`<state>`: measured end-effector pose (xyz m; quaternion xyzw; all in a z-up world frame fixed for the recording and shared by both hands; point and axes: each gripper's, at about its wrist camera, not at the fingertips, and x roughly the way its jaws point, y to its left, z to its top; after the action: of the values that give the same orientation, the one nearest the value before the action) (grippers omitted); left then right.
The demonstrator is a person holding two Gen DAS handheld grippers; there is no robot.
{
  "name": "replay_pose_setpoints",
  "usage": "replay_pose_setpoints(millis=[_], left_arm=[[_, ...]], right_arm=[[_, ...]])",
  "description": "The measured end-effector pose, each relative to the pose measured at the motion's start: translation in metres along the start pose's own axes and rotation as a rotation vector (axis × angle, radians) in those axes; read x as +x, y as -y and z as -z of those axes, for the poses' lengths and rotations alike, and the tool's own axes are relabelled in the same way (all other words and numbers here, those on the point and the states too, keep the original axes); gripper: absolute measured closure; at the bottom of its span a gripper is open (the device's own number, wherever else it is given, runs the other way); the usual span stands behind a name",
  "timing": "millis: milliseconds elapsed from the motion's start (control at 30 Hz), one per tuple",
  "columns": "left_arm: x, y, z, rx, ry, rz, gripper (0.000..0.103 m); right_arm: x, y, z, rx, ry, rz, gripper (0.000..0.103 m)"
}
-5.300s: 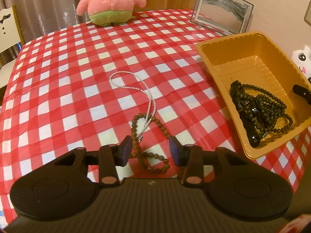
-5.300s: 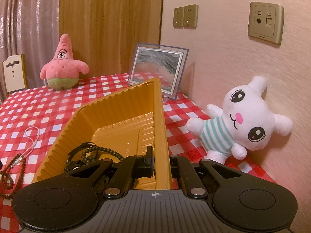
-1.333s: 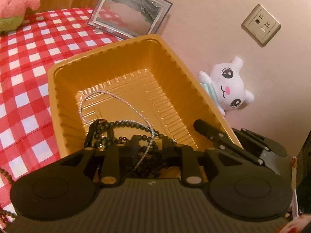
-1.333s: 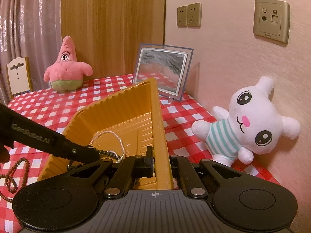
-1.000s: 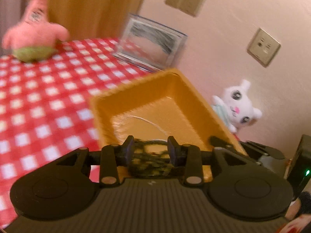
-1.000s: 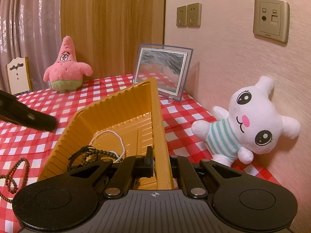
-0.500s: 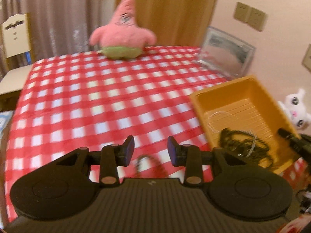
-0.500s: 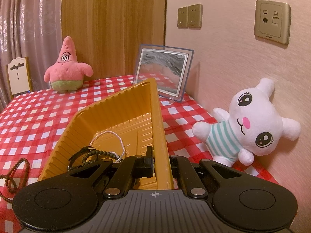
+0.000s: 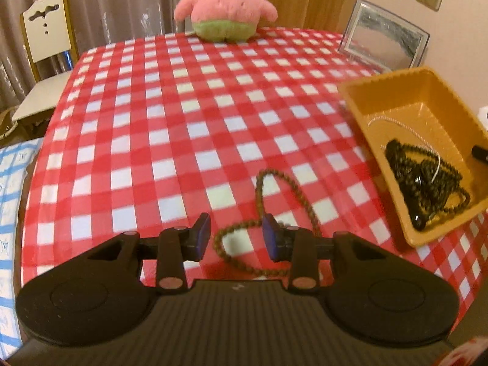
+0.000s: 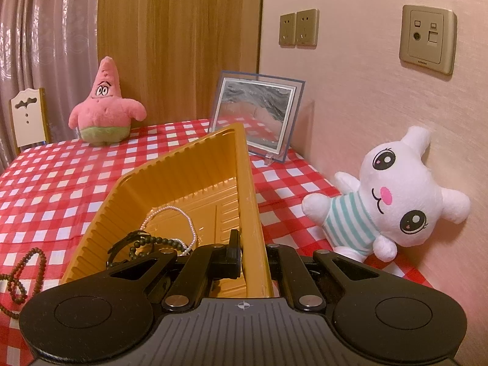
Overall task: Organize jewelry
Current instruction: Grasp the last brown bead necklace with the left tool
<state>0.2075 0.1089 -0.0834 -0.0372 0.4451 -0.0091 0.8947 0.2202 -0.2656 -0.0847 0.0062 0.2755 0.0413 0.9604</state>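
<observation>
A brown bead necklace lies looped on the red checked tablecloth. My left gripper is open and empty, just above its near loop. The orange tray at the right holds a silver chain and dark bead strings. My right gripper is shut on the tray's near wall, one finger inside and one outside. The silver chain, the dark beads and the brown necklace also show in the right wrist view.
A pink star plush sits at the table's far edge and a framed picture leans on the wall. A white bunny plush sits right of the tray. A chair stands off the far left corner.
My left gripper dropped the silver chain into the tray, opened, and swung back left over the table to the brown bead necklace. The right gripper kept its hold on the tray wall.
</observation>
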Motion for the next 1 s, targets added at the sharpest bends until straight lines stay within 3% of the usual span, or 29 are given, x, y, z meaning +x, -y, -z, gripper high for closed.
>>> replay_pose_setpoints(millis=[333,700,1000], left_arm=[[0.024,0.018,0.016,0.032,-0.059,0.042,0.070],[0.056,0.022,-0.004,0.079,-0.042,0.019,0.072],[0.078,0.023,-0.016,0.098,-0.064,-0.001,0.086]], right_arm=[[0.000,0.000,0.000,-0.003,-0.005,0.009,0.098],[-0.001,0.000,0.000,0.000,-0.006,0.012,0.098],[-0.001,0.000,0.001,0.000,-0.008,0.012,0.098]])
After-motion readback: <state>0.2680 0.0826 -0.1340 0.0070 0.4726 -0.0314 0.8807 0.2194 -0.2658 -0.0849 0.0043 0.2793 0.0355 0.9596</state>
